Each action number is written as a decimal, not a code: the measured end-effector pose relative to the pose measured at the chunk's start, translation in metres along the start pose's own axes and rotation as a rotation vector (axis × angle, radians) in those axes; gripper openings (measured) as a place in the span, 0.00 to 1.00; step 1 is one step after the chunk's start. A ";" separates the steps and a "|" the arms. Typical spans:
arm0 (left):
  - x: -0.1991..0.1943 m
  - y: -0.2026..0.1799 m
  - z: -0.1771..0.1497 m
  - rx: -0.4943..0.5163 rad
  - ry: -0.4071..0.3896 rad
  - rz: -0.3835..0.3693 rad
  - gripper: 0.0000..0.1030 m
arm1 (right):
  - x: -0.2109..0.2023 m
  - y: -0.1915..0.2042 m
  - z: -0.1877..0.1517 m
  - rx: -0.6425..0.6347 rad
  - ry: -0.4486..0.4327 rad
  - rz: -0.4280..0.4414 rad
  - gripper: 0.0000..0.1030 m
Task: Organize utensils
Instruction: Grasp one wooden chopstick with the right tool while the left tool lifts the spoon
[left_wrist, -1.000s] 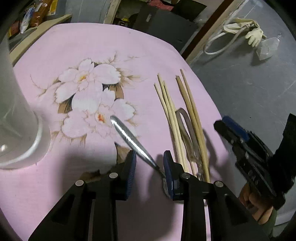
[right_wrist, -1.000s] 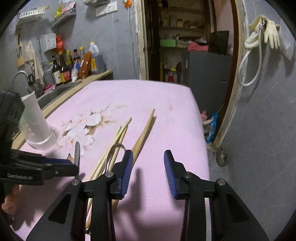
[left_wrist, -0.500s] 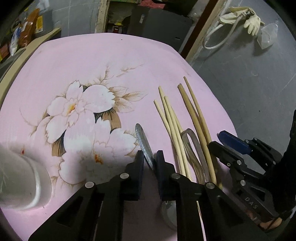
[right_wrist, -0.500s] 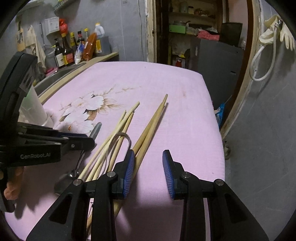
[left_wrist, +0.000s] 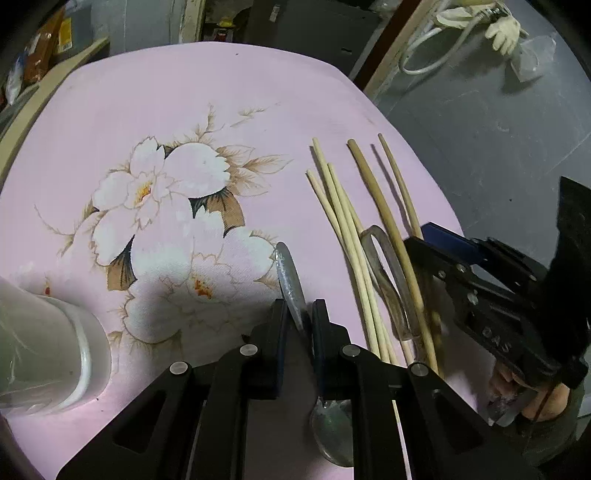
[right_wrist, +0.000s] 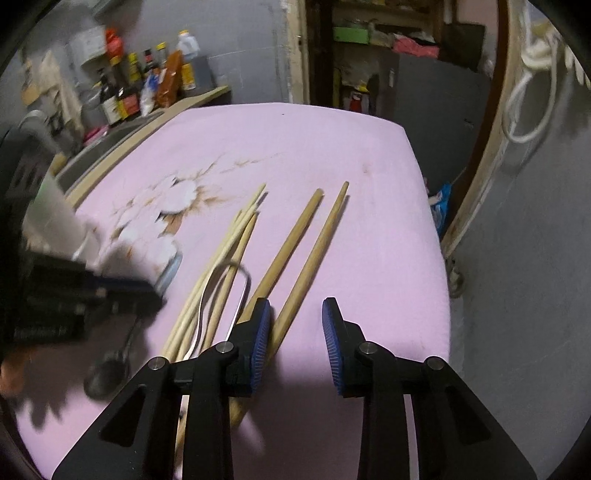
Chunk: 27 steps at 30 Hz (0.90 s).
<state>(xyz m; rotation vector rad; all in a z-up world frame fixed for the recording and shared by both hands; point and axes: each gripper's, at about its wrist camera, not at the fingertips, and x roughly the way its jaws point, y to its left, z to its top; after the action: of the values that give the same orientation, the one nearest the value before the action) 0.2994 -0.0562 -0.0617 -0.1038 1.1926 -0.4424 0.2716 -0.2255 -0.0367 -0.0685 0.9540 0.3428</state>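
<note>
On the pink flowered cloth (left_wrist: 207, 96), the metal spoon (left_wrist: 290, 280) lies with its handle pinched between the closed jaws of the left gripper (left_wrist: 298, 317), bowl end toward the camera. Just beside it to the right lie pale thin chopsticks (left_wrist: 343, 229), a clear looped utensil (left_wrist: 384, 266) and two darker chopsticks (right_wrist: 295, 240). The right gripper (right_wrist: 295, 332) hangs over those darker sticks, jaws parted with nothing pinched; one stick runs under its left finger. A white cup (left_wrist: 48, 354) stands at the left edge, contents not visible.
</note>
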 end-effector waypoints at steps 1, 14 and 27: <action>0.000 0.000 0.000 0.001 0.000 -0.002 0.10 | 0.001 -0.001 0.001 0.014 0.000 0.004 0.25; -0.017 -0.003 -0.016 0.010 -0.044 -0.015 0.00 | -0.020 -0.022 -0.019 0.235 -0.015 0.162 0.05; -0.101 -0.016 -0.063 0.108 -0.559 0.066 0.00 | -0.081 0.027 -0.045 0.136 -0.454 0.161 0.05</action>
<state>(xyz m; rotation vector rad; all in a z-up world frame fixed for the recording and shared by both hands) 0.2074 -0.0221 0.0077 -0.0865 0.6203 -0.3850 0.1854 -0.2304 0.0053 0.2042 0.5312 0.4191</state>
